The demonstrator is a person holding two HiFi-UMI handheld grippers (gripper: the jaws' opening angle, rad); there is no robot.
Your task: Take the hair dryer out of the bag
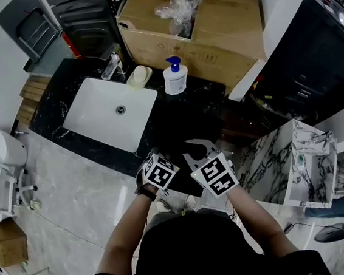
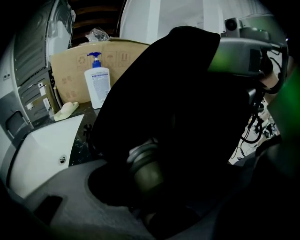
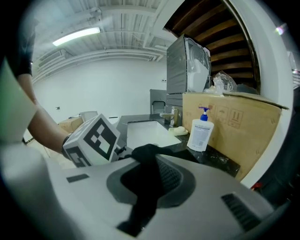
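Now right gripper [image 3: 149, 157] pinches the limp bag [image 2: 187, 84]; my left gripper [image 2: 159, 190], jaws apart, straddles the dryer [image 2: 145, 169], whose rigid barrel I'd grip.

The black bag [image 2: 178, 84] hides most of the hair dryer [image 2: 145, 169].

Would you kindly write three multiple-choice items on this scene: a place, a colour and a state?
1. Where does the pump bottle stand? A in the sink; B on the counter before the cardboard box; C on the floor.
2. What colour is its pump head? A red; B blue; C green.
3. How is the right gripper? A shut on the bag's black fabric; B open and empty; C holding soap.
Answers: 1 B, it stands just before the box; 2 B, the head is blue; 3 A, fabric is pinched between its jaws.
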